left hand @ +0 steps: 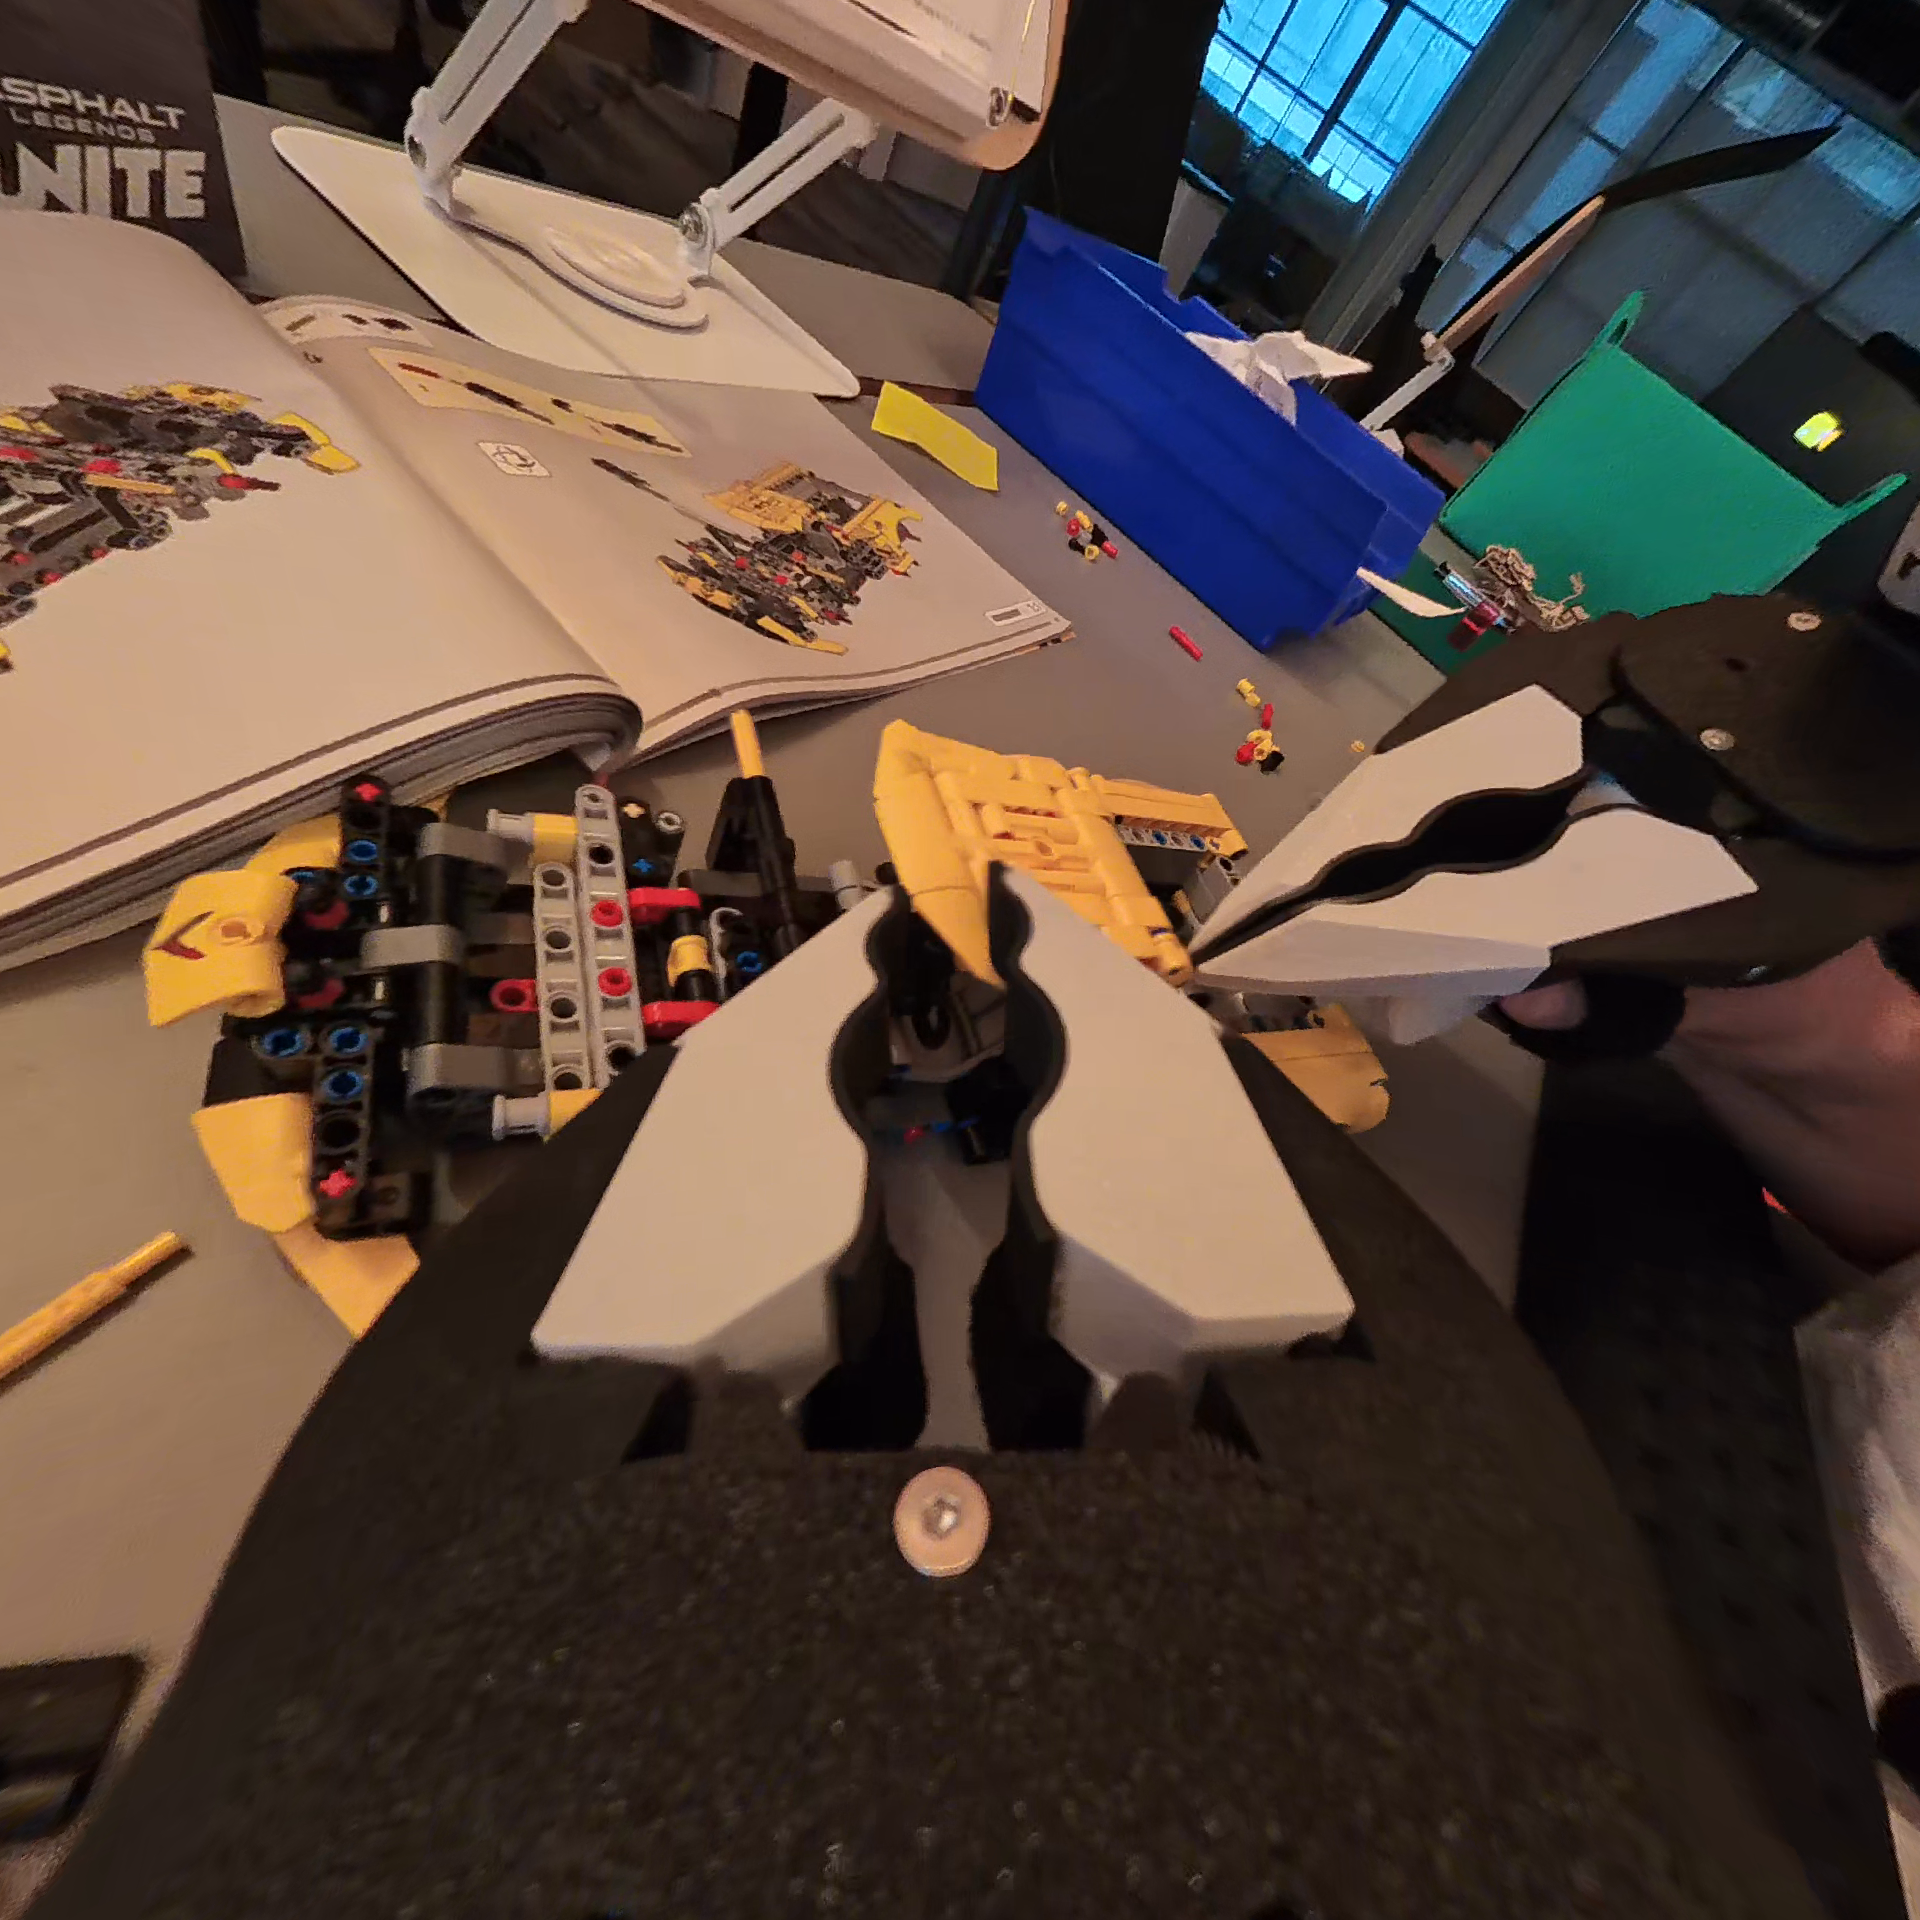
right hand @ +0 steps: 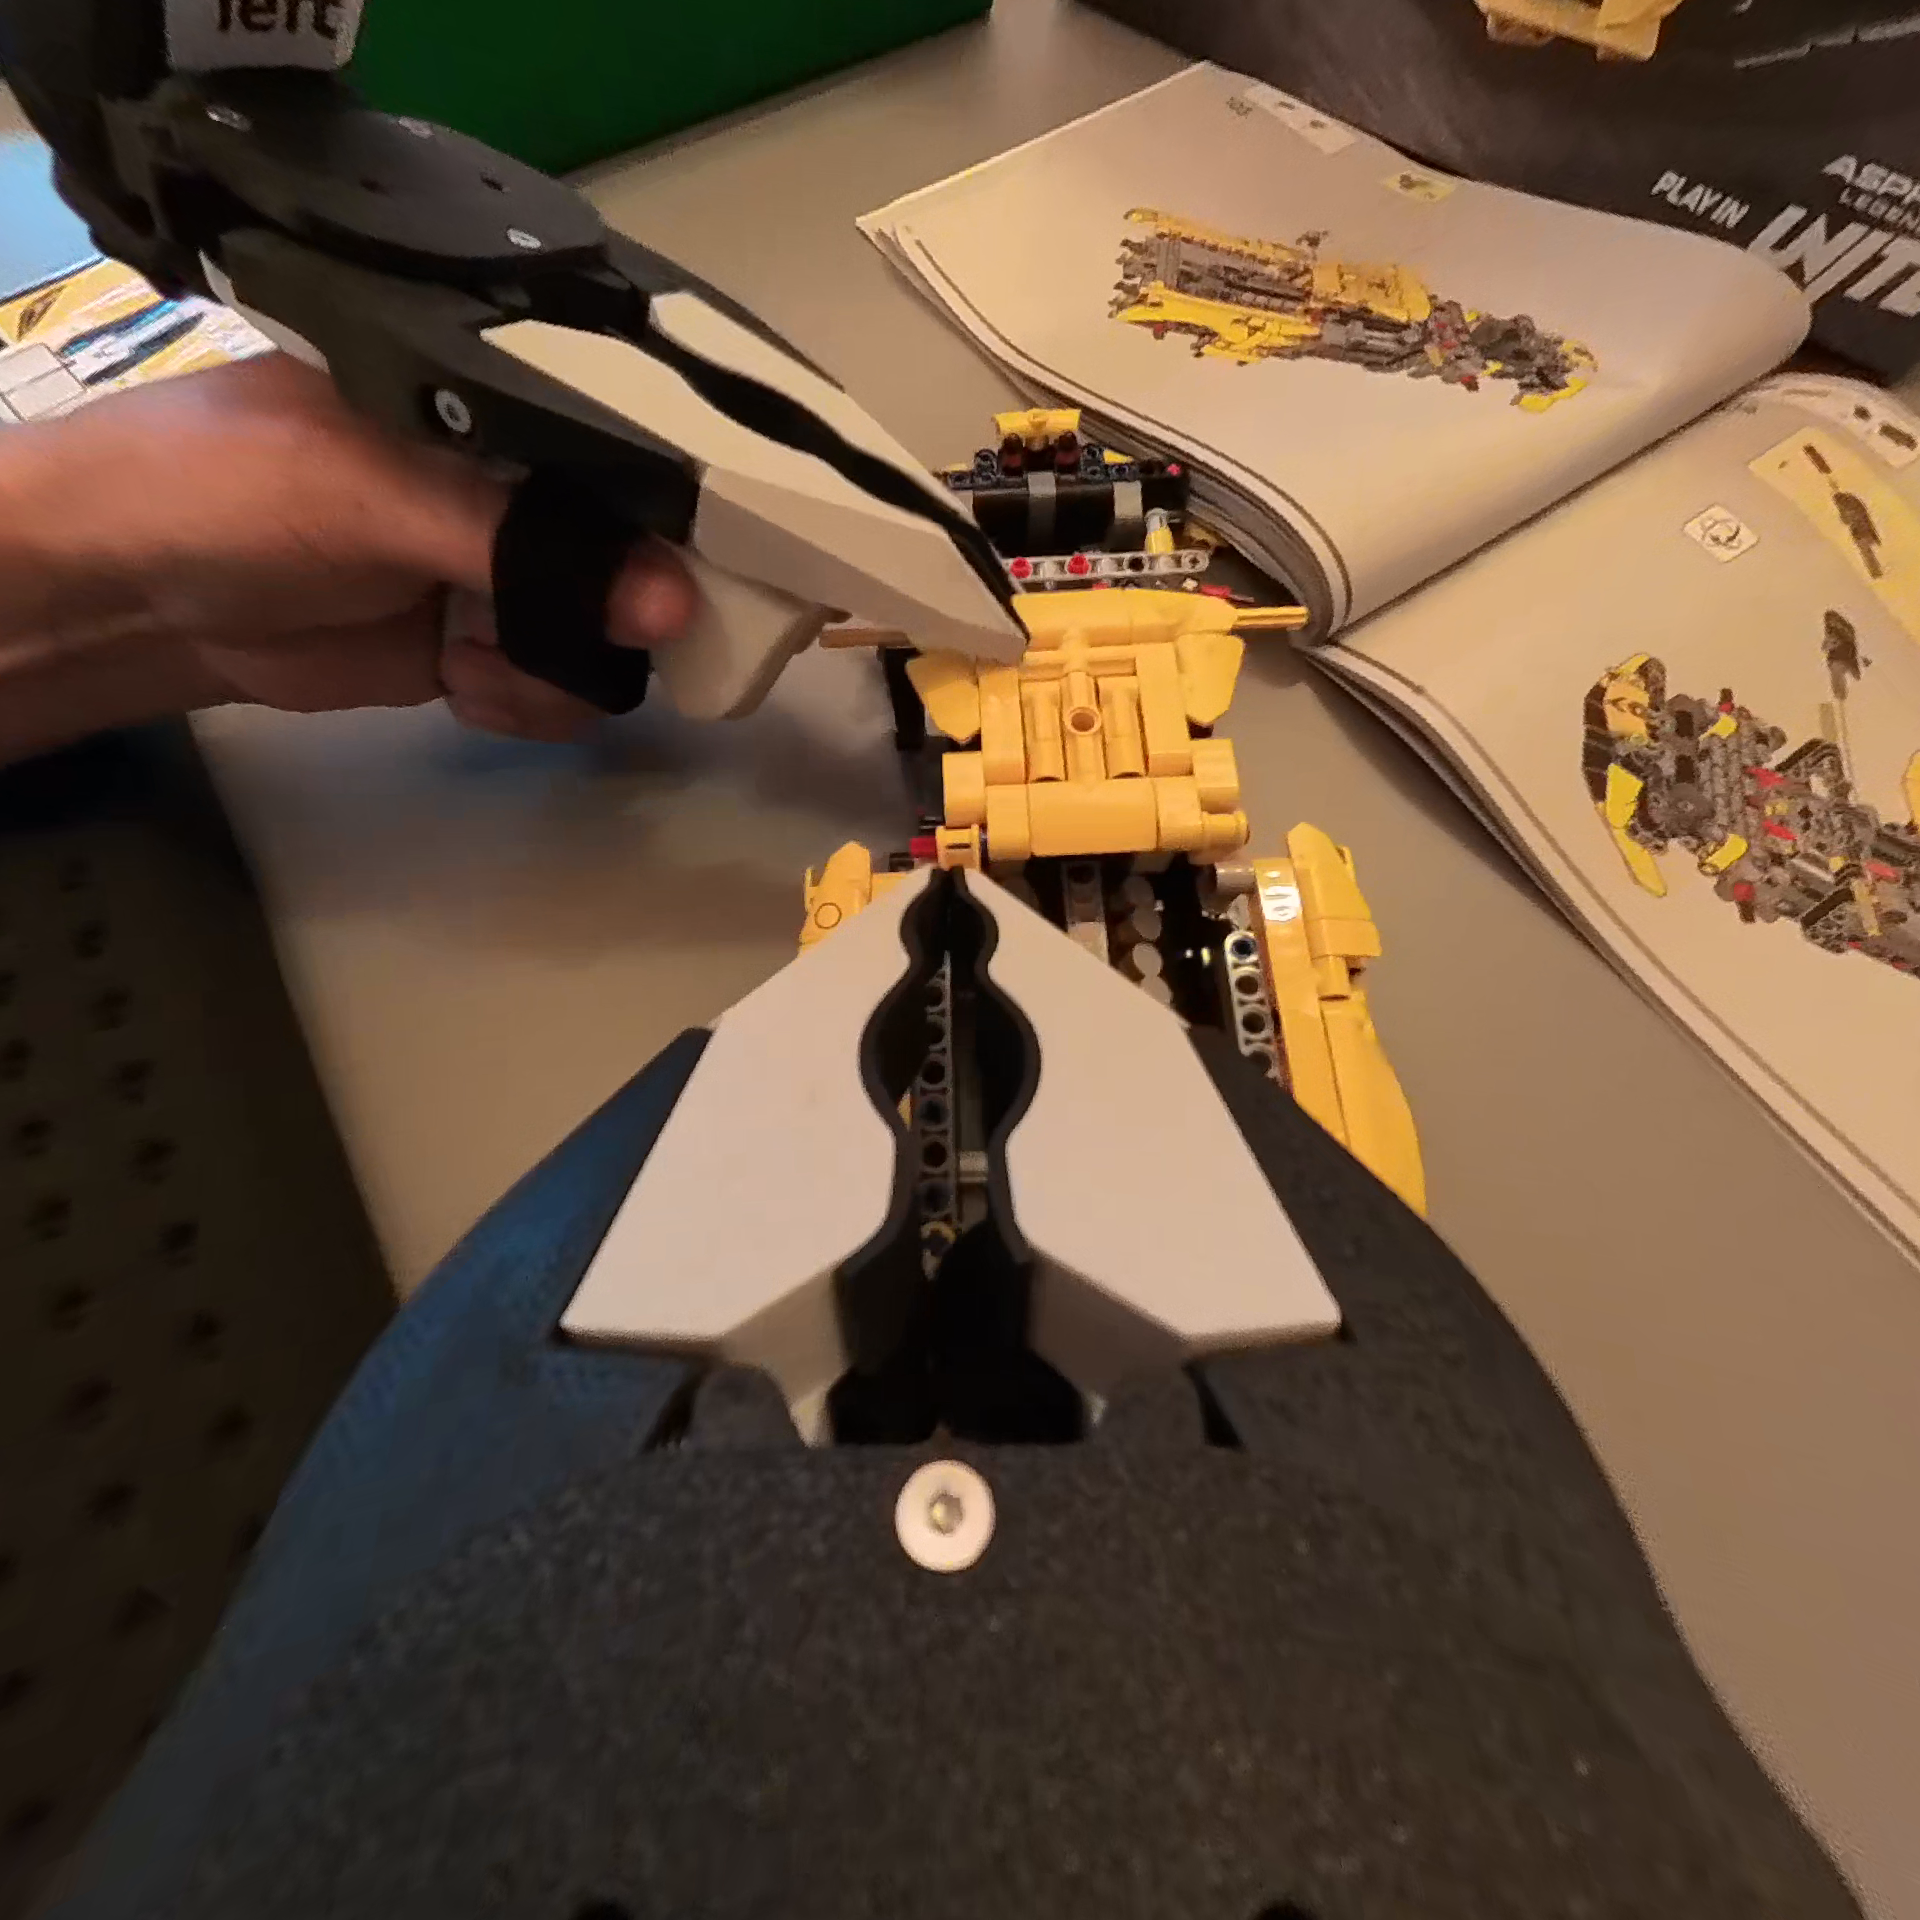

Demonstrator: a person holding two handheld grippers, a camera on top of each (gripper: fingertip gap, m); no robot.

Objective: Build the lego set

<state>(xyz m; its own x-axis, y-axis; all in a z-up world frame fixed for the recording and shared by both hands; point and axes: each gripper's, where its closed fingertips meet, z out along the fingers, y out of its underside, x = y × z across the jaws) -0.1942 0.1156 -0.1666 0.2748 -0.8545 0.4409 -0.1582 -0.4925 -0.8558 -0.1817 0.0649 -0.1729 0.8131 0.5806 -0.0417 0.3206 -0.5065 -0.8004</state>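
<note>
A half-built yellow and black lego car (left hand: 468,987) lies on the grey table in front of the open instruction book (left hand: 416,571). A yellow panel section (left hand: 1039,831) stands tilted up from its middle; it also shows in the right wrist view (right hand: 1091,748). My left gripper (left hand: 948,888) is closed on the panel's edge, which sits between its tips; in the right wrist view, the left gripper (right hand: 1003,613) has its tips at the panel's far edge. My right gripper (right hand: 948,878) is shut, its tips against a small yellow connector (right hand: 956,844) at the panel's near corner. In the left wrist view, the right gripper (left hand: 1200,951) touches that corner.
A blue bin (left hand: 1174,436) and a green container (left hand: 1621,468) stand at the back right. Loose small pieces (left hand: 1257,743) and a red pin (left hand: 1184,642) lie near the bin. A yellow axle (left hand: 83,1299) lies at the front left. A white stand (left hand: 582,260) is behind the book. The gap from one gripper's tips to the other's is roughly 6 cm. Measured from the fingertips, the yellow axle (left hand: 83,1299) is 12 cm or so from the left gripper and 20 cm from the right.
</note>
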